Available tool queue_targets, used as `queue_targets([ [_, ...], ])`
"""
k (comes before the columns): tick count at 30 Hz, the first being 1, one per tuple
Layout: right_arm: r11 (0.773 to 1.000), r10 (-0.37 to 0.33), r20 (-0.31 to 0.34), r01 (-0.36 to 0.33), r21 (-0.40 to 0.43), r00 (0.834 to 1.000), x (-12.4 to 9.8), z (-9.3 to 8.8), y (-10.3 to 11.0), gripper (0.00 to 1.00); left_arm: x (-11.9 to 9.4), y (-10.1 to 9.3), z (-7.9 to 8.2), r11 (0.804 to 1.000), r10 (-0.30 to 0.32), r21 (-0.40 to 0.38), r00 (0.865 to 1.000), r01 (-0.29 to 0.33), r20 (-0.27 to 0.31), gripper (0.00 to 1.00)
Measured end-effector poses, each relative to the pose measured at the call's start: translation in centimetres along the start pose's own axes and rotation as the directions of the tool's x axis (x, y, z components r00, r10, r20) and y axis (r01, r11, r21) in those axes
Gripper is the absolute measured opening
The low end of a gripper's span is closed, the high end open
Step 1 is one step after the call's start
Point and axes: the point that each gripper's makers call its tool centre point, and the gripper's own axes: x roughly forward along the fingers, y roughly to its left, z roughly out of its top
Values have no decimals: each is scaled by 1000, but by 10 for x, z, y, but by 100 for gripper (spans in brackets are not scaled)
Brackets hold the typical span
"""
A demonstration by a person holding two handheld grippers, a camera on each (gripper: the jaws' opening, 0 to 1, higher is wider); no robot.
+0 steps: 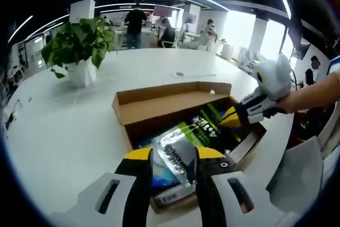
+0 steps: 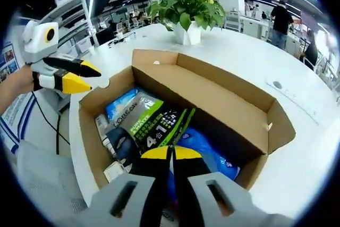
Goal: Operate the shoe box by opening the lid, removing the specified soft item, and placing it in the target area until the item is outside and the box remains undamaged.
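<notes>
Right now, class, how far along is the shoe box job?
Done: the box has its lid folded open. In hand: the right gripper, jaws together, is down at the green-and-black packet; whether it actually grips it is unclear. The left gripper hovers open beside the box. Left: the packets lie inside the box; lifting one out and placing it is not yet done.

Brown shoe box (image 2: 212,99) holds green-black packet (image 2: 159,123); yellow-tipped tongs (image 2: 171,153).

Packets (image 2: 154,123) lie in the box (image 2: 223,97); plant (image 2: 188,6) stands behind.
</notes>
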Motion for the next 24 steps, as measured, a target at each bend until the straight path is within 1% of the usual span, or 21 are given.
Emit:
queue_targets([
  [6, 998, -37, -1, 37, -45, 999, -7, -1, -7, 0, 7, -4, -3, 1000, -14, 12, 1000, 14, -24, 28],
  [13, 992, -81, -12, 79, -95, 997, -13, -2, -16, 0, 22, -16, -13, 998, -53, 23, 996, 55, -76, 27],
  [20, 990, -95, -13, 93, -110, 995, -17, -3, -19, 0, 39, -24, -29, 996, -81, 27, 985, 86, -150, 26],
  [24, 988, -104, -18, 102, -113, 994, -19, -5, -22, 0, 45, -25, -35, 995, -90, 19, 981, 95, -175, 26],
])
